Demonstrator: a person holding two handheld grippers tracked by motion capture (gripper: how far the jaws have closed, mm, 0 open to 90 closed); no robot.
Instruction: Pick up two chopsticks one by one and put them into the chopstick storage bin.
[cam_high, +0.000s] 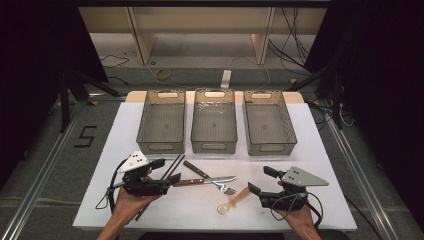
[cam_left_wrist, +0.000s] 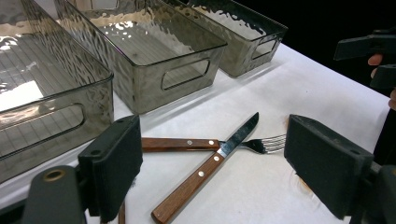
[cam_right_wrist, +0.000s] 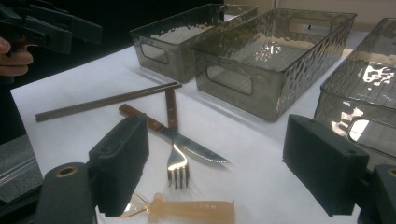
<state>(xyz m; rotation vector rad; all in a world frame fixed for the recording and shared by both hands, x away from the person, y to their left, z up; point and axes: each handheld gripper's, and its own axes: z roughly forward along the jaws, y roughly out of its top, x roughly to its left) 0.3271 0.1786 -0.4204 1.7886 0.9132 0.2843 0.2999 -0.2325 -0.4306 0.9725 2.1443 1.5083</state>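
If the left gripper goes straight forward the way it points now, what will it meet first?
Most likely the knife, crossed over the fork, lying between the open left gripper's jaws; exact depth is unclear.

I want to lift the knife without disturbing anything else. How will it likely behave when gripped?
The knife looks stiff, so it should lift in one piece. Its blade lies across the fork, so dragging it would probably shift the fork. The wooden handle likely grips better than the smooth blade.

Three smoky bins (cam_high: 214, 122) sit behind a knife (cam_high: 206, 180), fork (cam_high: 210, 178), chopsticks (cam_high: 170, 170).
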